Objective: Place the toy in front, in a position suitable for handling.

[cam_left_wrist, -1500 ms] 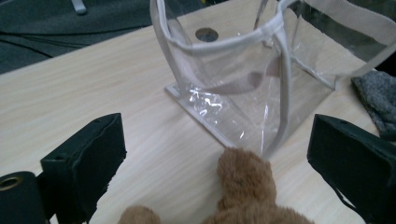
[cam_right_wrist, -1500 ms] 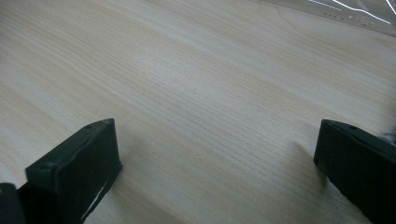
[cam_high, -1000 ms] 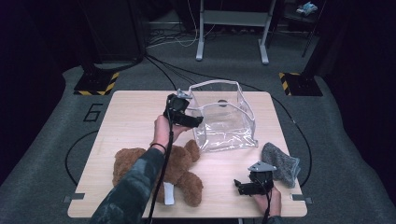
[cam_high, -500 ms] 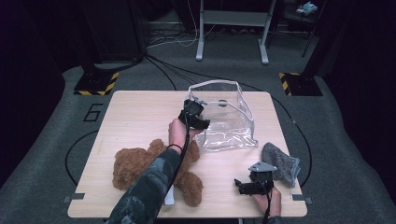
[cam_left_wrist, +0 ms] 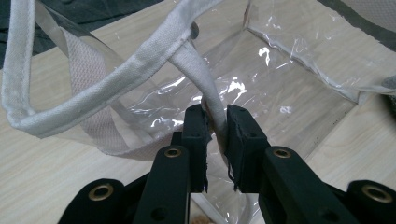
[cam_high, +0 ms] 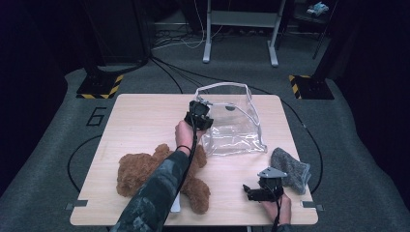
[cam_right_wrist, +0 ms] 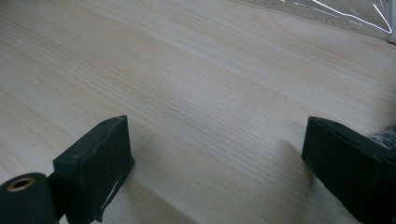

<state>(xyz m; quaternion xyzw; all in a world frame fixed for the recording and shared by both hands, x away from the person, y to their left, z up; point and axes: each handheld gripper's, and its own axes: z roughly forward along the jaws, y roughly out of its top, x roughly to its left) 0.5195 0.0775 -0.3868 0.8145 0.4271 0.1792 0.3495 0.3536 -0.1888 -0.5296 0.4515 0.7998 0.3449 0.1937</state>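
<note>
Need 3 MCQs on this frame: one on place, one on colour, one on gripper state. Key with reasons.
1. Where does the brown teddy bear lie?
A. inside the bag
B. on the table, near the front left
C. on the floor

2. What colour is the trim of the clear plastic bag?
A. white
B. red
C. black

3. What is the left gripper doing?
A. standing wide open over bare wood
B. closing on the bag's white trim
C. holding the grey cloth

Key: B, the bear lies on the tabletop beside the person's forearm; A, the woven edging is white; B, the trim sits between its nearly closed jaws.
</note>
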